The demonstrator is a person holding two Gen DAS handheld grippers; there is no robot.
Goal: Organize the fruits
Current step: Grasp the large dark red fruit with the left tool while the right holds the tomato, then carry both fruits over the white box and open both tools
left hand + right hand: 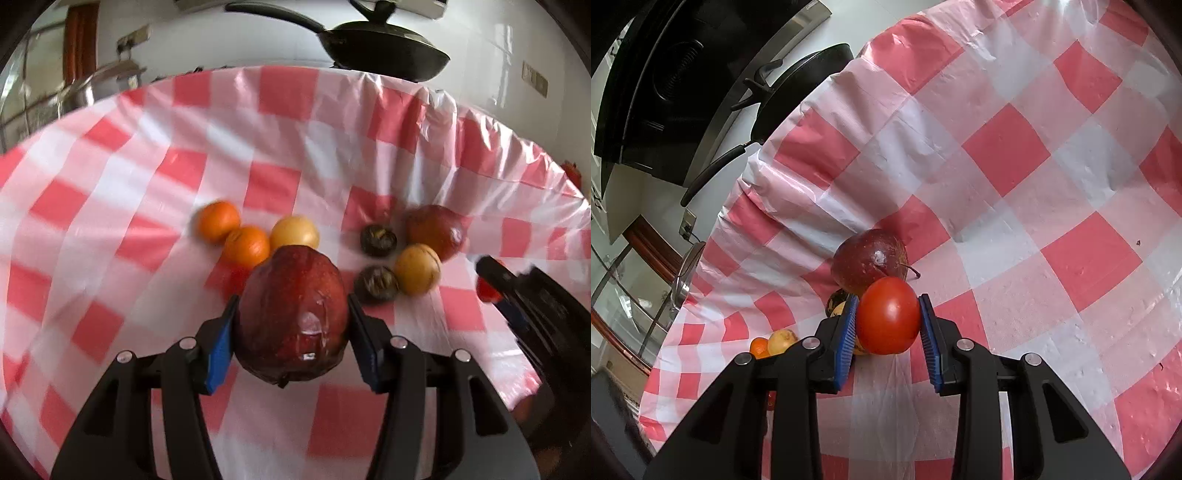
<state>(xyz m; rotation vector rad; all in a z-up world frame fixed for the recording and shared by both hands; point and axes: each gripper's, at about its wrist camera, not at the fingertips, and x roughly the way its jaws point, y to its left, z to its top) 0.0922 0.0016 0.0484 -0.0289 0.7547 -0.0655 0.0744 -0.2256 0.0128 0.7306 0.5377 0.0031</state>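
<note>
A dark red apple [291, 317] sits between the blue pads of my left gripper [291, 299], which is shut on it just above the red-and-white checked cloth [110, 184]. Behind it lie two oranges [218, 221] [246, 246], two yellow fruits [294, 232] [417, 268], two dark round fruits [378, 240] [376, 284] and a second red apple [436, 230]. My right gripper [889, 299] is shut on a red tomato [888, 317], close in front of that second apple [871, 260]. It also shows at the right edge of the left wrist view.
A black lidded pan [384, 51] stands beyond the far edge of the cloth, and a steel pot [77, 92] is at the far left. The cloth's crumpled edge [480, 147] rises at the back right. Checked cloth [1052, 184] stretches right of the fruit.
</note>
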